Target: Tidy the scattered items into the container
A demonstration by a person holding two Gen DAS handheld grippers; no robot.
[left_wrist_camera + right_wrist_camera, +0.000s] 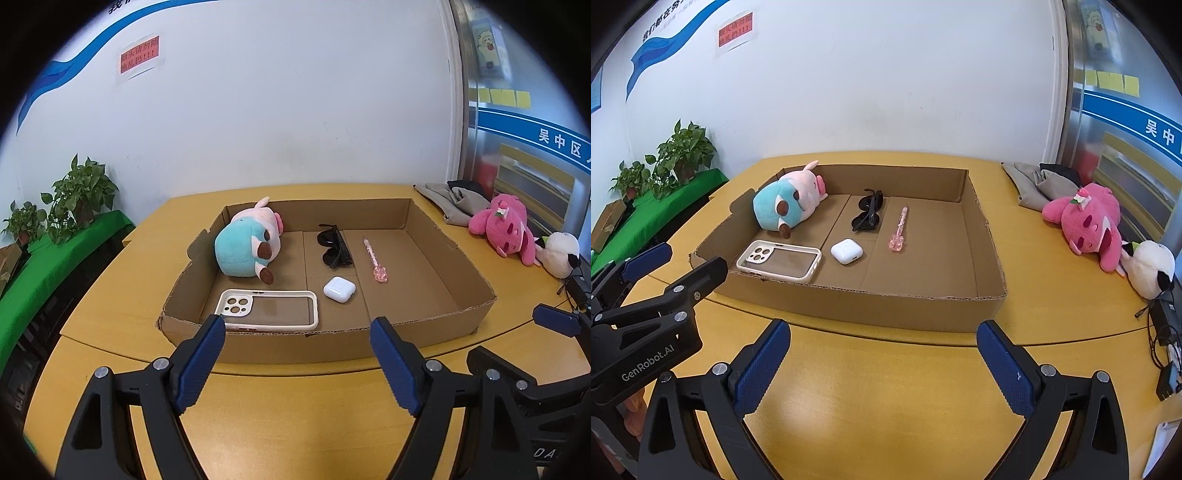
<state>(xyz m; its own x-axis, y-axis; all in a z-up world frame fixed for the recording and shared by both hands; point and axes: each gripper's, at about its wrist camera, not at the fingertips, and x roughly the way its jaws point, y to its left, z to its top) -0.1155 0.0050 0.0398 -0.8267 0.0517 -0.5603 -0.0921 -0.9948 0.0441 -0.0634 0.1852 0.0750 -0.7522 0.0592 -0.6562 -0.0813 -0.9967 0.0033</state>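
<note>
A shallow cardboard tray (288, 341) (871, 306) lies on the yellow table. Inside it are a teal and pink plush (247, 245) (786, 205), black sunglasses (334, 245) (868, 214), a pink pen (375, 262) (899, 230), a white earbud case (339, 289) (846, 252) and a clear phone case (267, 309) (779, 260). My left gripper (303, 328) hovers open at the tray's near wall, nothing between its fingers. My right gripper (882, 332) is open and empty just in front of the tray. The left gripper (650, 269) also shows at the left of the right wrist view.
To the right of the tray lie a pink plush (506, 227) (1086, 221), a white and black plush (561, 254) (1148, 267) and a grey cloth (450, 201) (1034, 182). Cables and a charger (1167, 332) sit at the table's right edge. Potted plants (74, 199) stand left.
</note>
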